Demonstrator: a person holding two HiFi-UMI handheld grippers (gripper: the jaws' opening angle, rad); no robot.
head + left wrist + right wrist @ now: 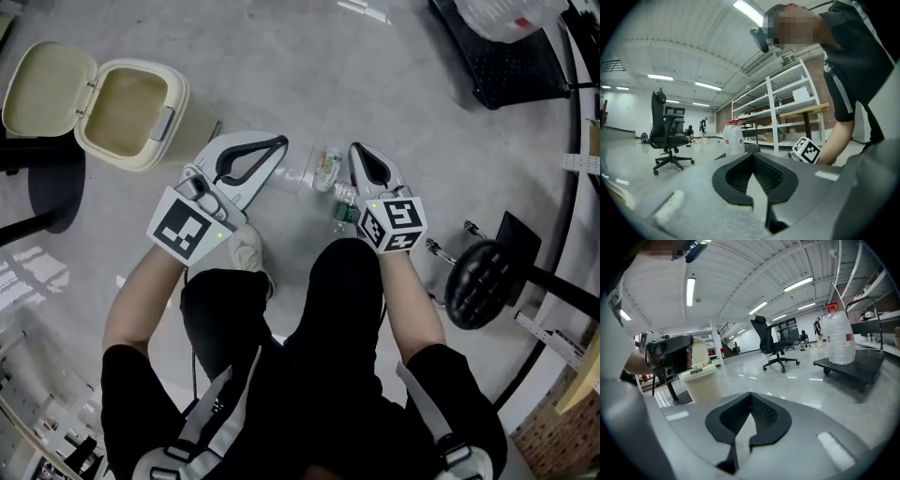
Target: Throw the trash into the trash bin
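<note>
A person bends over a polished concrete floor (281,56) with a hand-held tool in each hand. The left tool (279,142) and right tool (357,148) both have their jaws pressed together with nothing between them.

The trash lies on the floor just ahead. A clear plastic bottle (327,169) lies on its side between the two tool tips, and a second bottle (343,210) with a green label is partly hidden beside the right tool.

The cream trash bin (141,161) stands to the far left, its lid (47,89) swung open.

The clear bottle looks empty and thin-walled. It is probably light, easily crushed, and apt to roll or skid on the glossy floor. The stiffer neck, or a gentle pinch across the middle of the body, seems the best place to grip it, and the jaws must part first.
</note>
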